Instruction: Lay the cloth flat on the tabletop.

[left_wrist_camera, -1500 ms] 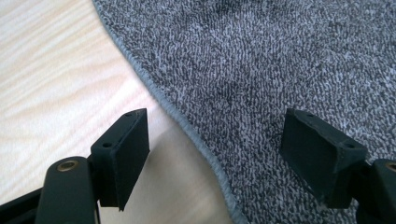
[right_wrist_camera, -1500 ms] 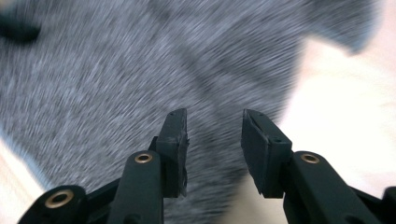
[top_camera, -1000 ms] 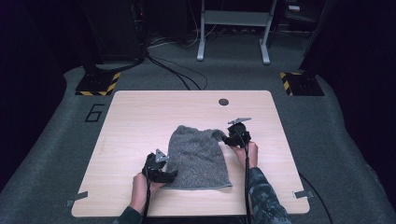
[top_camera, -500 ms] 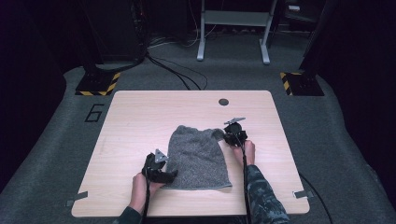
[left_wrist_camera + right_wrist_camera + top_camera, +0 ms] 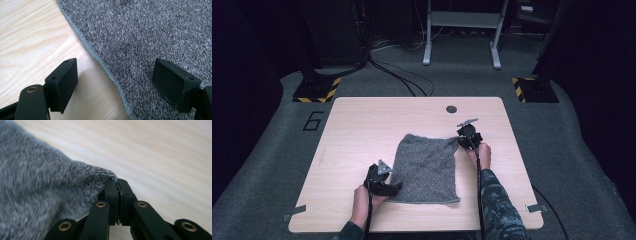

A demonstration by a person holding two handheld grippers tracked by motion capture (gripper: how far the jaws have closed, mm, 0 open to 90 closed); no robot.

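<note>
Two claws on the grey towel (image 5: 426,168) at table (image 5: 362,125) centre: right claw (image 5: 464,140) has just pinched its two-o'clock corner, left claw (image 5: 393,186) gapes wide across the seven-o'clock hem. Next, probably: left closes, then a fold.

High view sits above the near edge of the table (image 5: 362,120), looking forward and down, far enough to take in the whole top plus floor beyond. Left gripper view rides low over the towel (image 5: 155,32), very close, facing along its jaws across the towel's hemmed edge onto bare wood. Right gripper view is just as close at the towel's far right corner; all three share towel and tabletop.
</note>
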